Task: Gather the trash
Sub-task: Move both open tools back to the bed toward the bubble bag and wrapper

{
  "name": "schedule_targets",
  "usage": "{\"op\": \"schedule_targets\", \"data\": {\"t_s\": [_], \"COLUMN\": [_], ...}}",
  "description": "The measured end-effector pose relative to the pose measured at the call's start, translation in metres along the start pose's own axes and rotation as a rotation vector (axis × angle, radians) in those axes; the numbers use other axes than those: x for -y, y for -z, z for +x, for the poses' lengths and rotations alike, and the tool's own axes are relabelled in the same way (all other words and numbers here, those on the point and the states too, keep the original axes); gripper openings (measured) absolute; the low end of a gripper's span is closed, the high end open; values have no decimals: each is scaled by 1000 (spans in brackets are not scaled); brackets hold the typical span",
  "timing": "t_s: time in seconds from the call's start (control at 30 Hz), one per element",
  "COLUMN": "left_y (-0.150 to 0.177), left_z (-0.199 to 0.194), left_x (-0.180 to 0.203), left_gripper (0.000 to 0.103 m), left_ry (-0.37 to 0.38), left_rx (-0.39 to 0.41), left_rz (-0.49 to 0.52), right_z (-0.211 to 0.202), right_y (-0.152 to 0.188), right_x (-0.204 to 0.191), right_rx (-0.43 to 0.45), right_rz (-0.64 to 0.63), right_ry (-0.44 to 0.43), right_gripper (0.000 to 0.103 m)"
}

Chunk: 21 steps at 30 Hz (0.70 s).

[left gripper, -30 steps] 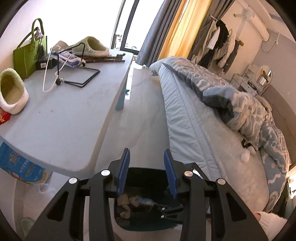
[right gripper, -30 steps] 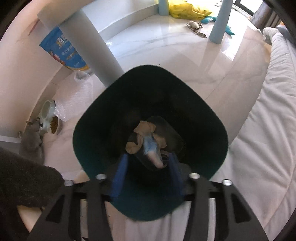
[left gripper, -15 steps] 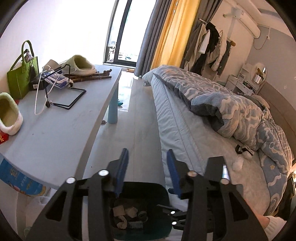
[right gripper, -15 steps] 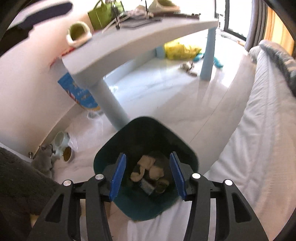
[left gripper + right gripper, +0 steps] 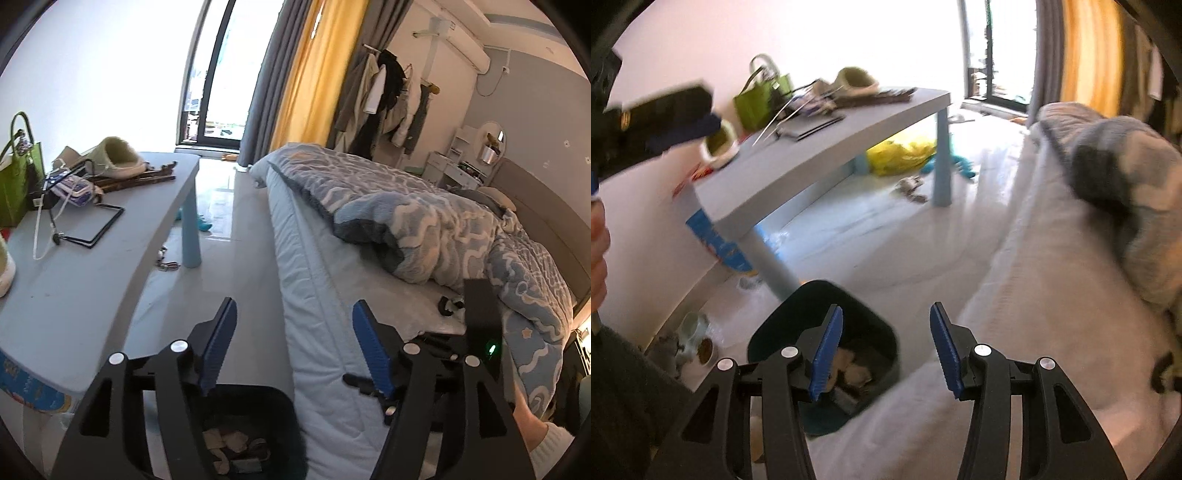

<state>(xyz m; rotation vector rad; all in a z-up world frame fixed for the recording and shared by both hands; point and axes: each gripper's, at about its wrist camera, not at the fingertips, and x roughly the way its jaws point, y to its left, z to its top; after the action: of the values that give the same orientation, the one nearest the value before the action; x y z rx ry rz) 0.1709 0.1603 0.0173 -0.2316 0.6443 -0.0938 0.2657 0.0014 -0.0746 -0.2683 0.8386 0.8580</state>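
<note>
A dark green bin (image 5: pixel 812 295) stands on the floor between the table and the bed, with crumpled paper trash (image 5: pixel 853 369) inside. My right gripper (image 5: pixel 886 347) hangs above and in front of it, open, nothing between the blue pads. In the left wrist view the same bin (image 5: pixel 255 395) lies at the bottom edge, its trash (image 5: pixel 225 443) showing. My left gripper (image 5: pixel 295 343) is above it with its jaws opening and empty. A small black item and a white ball (image 5: pixel 448 304) lie on the bed sheet.
A grey-blue table (image 5: pixel 92 258) on the left carries slippers, a green bag (image 5: pixel 14 184) and cables. The bed (image 5: pixel 325 295) with a blue duvet fills the right. A yellow bag (image 5: pixel 901 155) lies under the table. Pet bowls (image 5: pixel 698 343) sit by the wall.
Both grippers have lifted away from the bin, so it has slid down and shrunk in both views. The left jaws have spread wider. The right jaws kept the same gap.
</note>
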Motion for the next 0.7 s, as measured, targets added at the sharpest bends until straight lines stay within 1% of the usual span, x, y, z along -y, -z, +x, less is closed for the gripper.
{"op": "schedule_targets", "data": {"t_s": [0.23, 0.47, 0.57, 0.7], "left_y": [2, 7, 10, 14], "left_z": [17, 38, 45, 53], "left_x": [39, 77, 94, 115], "left_gripper": [73, 76, 80, 83], "left_ry": [58, 110, 137, 181], "left_rx": [-11, -35, -36, -47], "left_rz": [35, 77, 101, 123], "right_z": [-38, -66, -80, -100], "right_y": [10, 30, 39, 52], "right_x": [45, 92, 110, 131], "right_rx": [71, 97, 112, 140], "right_rz": [74, 159, 201, 248], "right_ry": [71, 139, 170, 207], "right_gripper": [50, 50, 56, 58]}}
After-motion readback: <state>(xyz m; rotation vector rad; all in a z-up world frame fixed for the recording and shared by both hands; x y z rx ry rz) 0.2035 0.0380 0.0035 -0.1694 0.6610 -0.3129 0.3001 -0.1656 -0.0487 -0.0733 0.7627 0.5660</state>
